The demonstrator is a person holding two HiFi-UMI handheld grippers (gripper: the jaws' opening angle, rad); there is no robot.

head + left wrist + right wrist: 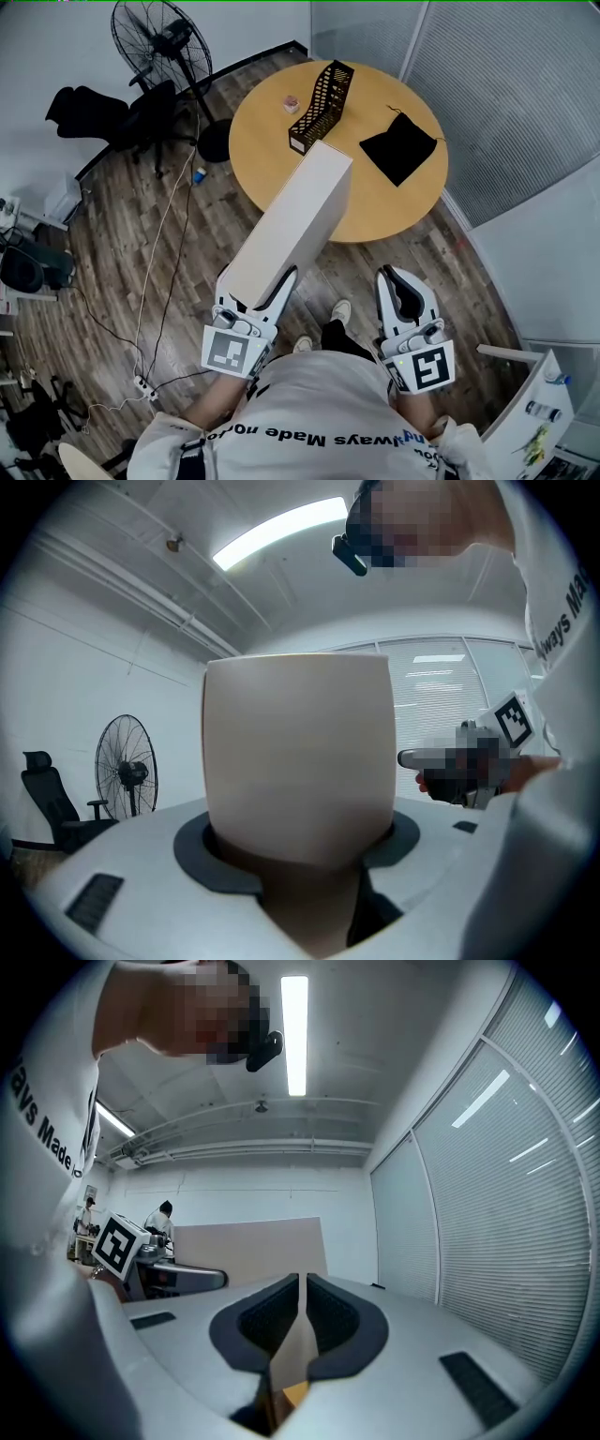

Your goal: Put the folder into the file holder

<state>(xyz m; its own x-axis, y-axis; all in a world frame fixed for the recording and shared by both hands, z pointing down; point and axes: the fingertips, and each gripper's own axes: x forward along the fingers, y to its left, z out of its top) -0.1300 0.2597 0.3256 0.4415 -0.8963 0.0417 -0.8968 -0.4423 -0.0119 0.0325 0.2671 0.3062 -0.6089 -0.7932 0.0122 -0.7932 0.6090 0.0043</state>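
A long beige box folder (295,220) is clamped at its near end by my left gripper (258,281); its far end reaches over the near edge of the round wooden table (272,141). In the left gripper view the folder (298,761) fills the space between the jaws of that gripper (298,850). The black mesh file holder (322,103) stands on the table's far side, beyond the folder's tip. My right gripper (401,286) hangs to the right, over the floor, shut and empty; in its own view the right gripper (302,1312) has its pads nearly touching and the folder (248,1251) shows at the left.
A black pouch (398,147) lies on the table right of the holder, and a small pink object (292,103) sits left of it. A standing fan (159,47), a black chair (103,117) and floor cables with a power strip (142,384) are at the left.
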